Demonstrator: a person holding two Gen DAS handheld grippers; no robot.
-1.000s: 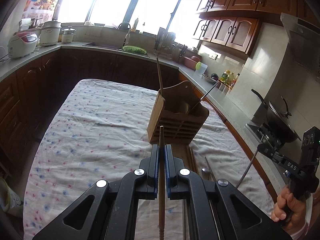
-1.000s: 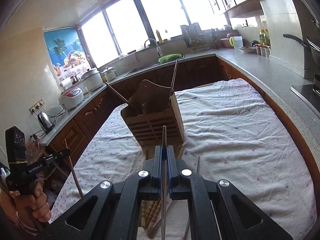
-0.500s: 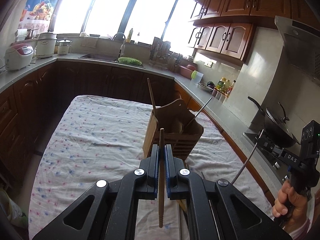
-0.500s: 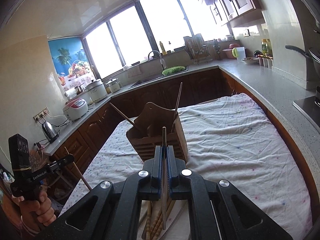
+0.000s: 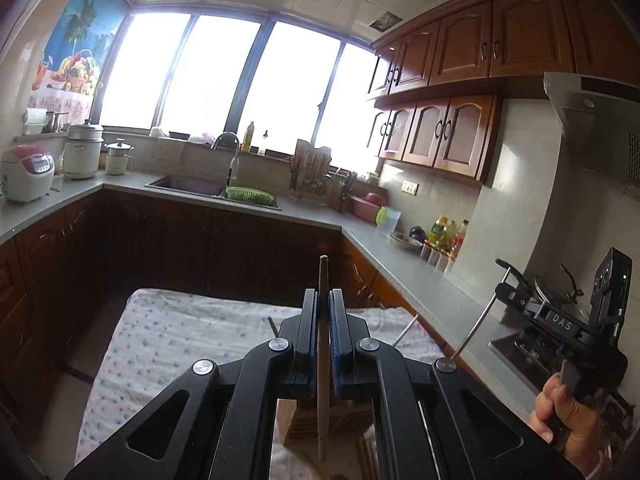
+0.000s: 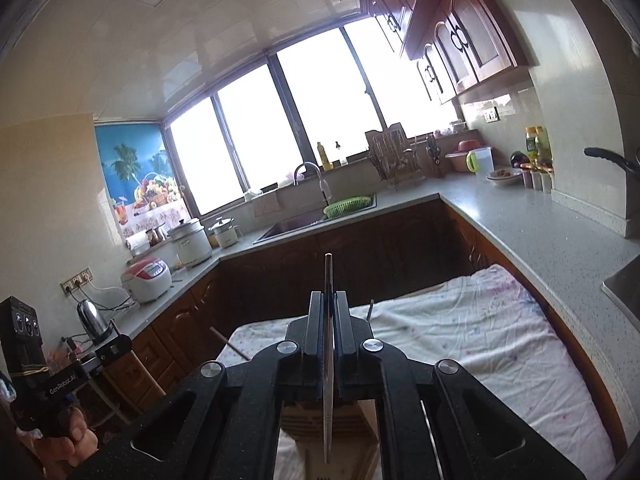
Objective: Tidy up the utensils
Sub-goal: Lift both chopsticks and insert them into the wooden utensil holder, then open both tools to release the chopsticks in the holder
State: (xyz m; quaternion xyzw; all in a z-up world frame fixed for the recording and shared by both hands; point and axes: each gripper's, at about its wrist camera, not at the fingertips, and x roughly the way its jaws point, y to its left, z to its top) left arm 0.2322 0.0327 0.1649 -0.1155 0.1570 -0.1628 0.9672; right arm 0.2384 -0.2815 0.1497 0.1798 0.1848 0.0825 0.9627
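My left gripper is shut on a wooden chopstick that stands upright between the pads. My right gripper is shut on a thin metal chopstick, also upright. Both are held high above the wooden utensil holder, which shows below the jaws, mostly hidden; it also shows in the right wrist view. The tips of utensils standing in the holder poke out beside the jaws. The right gripper with its metal chopstick also shows at the right of the left wrist view.
The holder stands on a table under a white flowered cloth. More chopsticks lie on the cloth by the holder's foot. Grey counters with dark cabinets ring the table; a sink and rice cookers stand behind.
Both grippers have risen and tilted upward with their chopsticks. The holder has slid from mid-frame to the bottom, behind the jaws. More window and ceiling show.
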